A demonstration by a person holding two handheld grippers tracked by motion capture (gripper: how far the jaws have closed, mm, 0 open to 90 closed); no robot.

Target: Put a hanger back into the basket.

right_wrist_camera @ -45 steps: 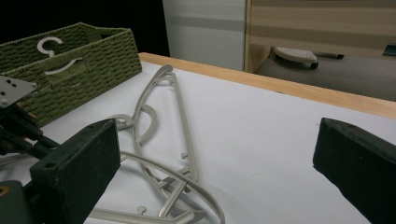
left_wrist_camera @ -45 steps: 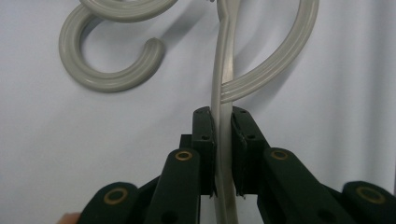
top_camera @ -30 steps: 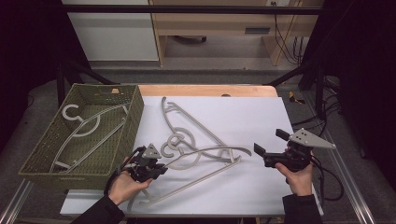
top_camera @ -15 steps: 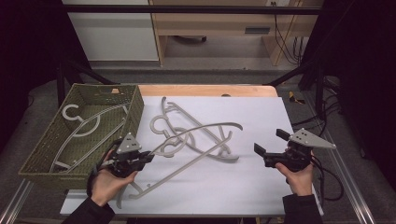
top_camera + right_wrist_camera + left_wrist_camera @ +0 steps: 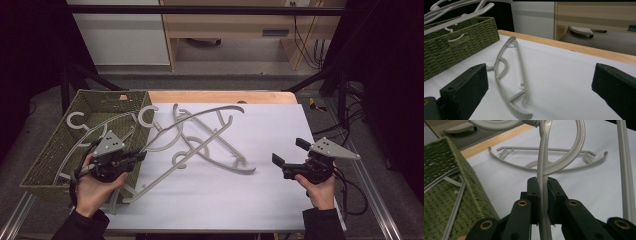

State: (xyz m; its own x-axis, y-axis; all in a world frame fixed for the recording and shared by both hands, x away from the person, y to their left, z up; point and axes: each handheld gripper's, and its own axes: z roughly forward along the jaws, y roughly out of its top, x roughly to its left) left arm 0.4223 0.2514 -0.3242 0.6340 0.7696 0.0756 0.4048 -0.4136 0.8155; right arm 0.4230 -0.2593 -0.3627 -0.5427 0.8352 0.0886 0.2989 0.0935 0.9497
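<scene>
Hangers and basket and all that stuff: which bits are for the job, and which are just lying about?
For the job:
- hanger pinched in the left tongs
- green basket, one hanger already inside
- hanger lying on the table

Lying about:
- right tongs, open, holding nothing
- cabinet behind

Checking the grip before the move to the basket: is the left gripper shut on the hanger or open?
Shut. In the left gripper view, the left gripper has both jaws pressed against the hanger bar running up between them.
</scene>
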